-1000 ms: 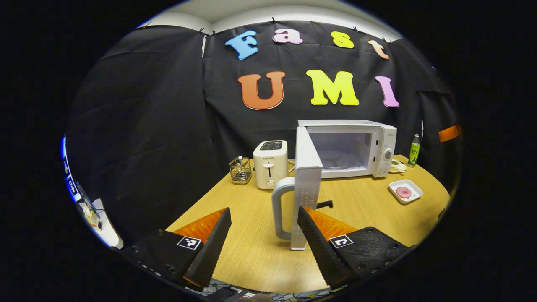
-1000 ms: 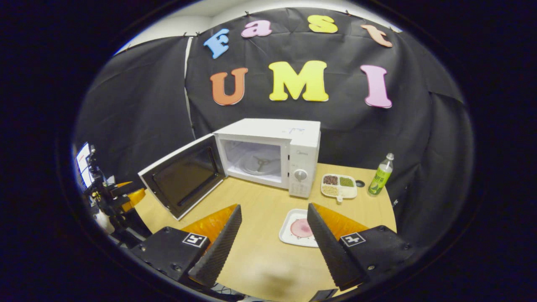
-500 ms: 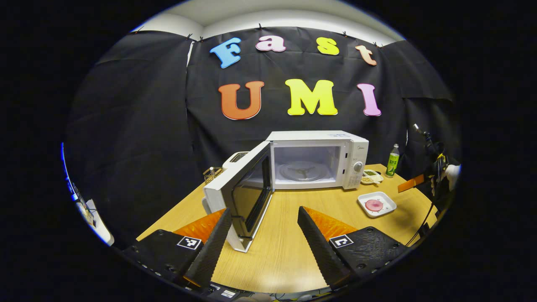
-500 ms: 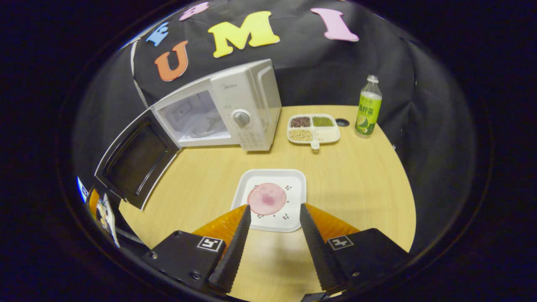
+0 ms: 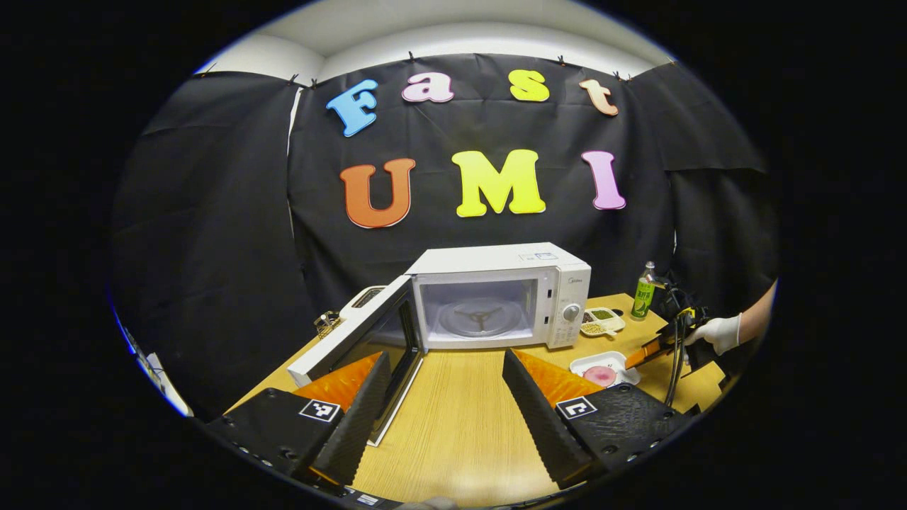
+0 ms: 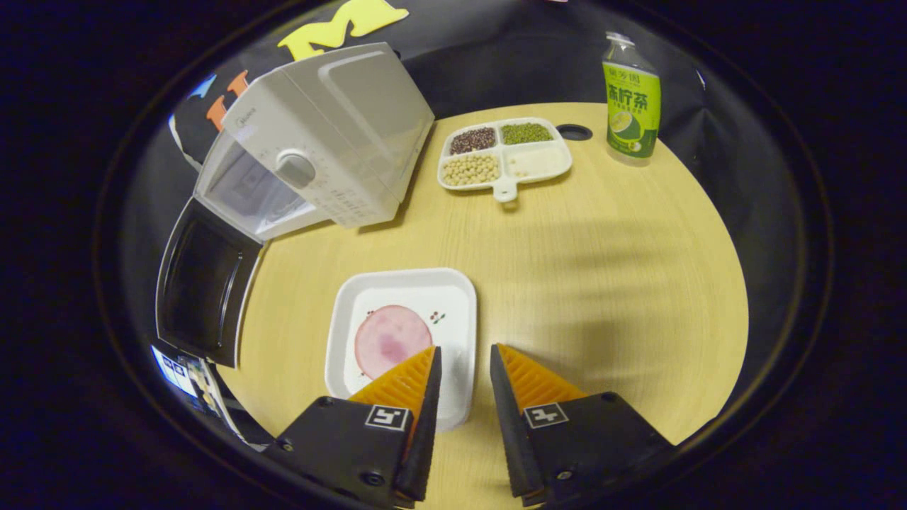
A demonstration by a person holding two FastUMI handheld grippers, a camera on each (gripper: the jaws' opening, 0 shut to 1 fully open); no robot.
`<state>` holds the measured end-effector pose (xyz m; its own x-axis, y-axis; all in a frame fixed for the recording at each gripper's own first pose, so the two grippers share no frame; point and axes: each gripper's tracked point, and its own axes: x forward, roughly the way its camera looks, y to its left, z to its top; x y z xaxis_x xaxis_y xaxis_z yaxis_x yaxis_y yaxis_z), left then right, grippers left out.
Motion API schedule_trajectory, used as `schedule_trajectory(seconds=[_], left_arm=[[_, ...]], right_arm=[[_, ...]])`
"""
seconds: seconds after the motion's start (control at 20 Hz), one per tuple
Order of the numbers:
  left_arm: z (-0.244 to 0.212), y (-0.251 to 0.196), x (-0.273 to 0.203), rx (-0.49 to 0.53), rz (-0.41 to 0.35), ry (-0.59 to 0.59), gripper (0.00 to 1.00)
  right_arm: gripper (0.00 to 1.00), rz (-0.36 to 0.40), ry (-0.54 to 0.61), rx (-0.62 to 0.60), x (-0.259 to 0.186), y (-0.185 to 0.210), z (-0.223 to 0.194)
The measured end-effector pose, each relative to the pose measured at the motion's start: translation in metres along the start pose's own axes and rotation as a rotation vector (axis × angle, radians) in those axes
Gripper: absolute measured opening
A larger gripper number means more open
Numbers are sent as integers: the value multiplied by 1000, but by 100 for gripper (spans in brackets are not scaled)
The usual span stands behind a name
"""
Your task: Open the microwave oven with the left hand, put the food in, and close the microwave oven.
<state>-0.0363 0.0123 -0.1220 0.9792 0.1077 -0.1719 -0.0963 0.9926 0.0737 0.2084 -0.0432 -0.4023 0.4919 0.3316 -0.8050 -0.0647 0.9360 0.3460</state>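
1. Right gripper, right gripper view: the two fingers stand a narrow gap apart and straddle the near right rim of the white plate. Neither finger can be seen pressing on the rim, so the plate is judged not yet gripped.
2. Food: a round pink slice lying flat on the plate, just left of the left finger. The plate rests on the wooden table, in front of the microwave oven and well apart from it.
3. Left gripper, left gripper view: fingers wide apart and holding nothing, poised above the table in front of the oven. Its work on the door appears done.
4. Microwave door: swung fully out to the left; the cavity and its turntable are exposed and nothing lies inside.
5. Surroundings: a divided dish of beans and a green bottle stand to the right of the oven; in the left gripper view a gloved hand holds the right gripper over the plate.
6. Step in hand (judgement): the opening is finished; taking hold of the plate is under way.
7. Next move (judgement): close the fingers on the rim, lift the plate level so the slice does not slide, and carry it leftwards into the open cavity, clear of the door.
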Motion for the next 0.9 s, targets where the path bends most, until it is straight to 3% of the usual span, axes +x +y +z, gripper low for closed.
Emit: schedule_trajectory(seconds=[0.1,0.15,0.2,0.3,0.35,0.6,0.75,0.85,0.9], left_arm=[[7,-5,-2,8,25,7,95],[10,-10,-4,3,32,8,95],[13,-14,-6,-5,41,14,95],[13,-21,-11,-25,62,30,95],[14,-24,-15,-34,75,32,95],[21,-37,-33,-27,128,35,95],[25,-39,-40,-14,140,42,95],[28,-37,-41,-17,141,39,95],[32,-36,-41,-22,136,36,95]], right_arm=[[27,38,42,31,5,3,1],[35,43,54,37,11,5,3],[17,50,70,39,7,4,4],[0,49,119,44,9,2,3],[10,53,135,64,8,0,3],[0,160,184,152,8,2,0],[4,262,168,195,2,16,-4],[0,295,152,209,-2,24,-6],[4,306,141,221,-5,28,-5]])
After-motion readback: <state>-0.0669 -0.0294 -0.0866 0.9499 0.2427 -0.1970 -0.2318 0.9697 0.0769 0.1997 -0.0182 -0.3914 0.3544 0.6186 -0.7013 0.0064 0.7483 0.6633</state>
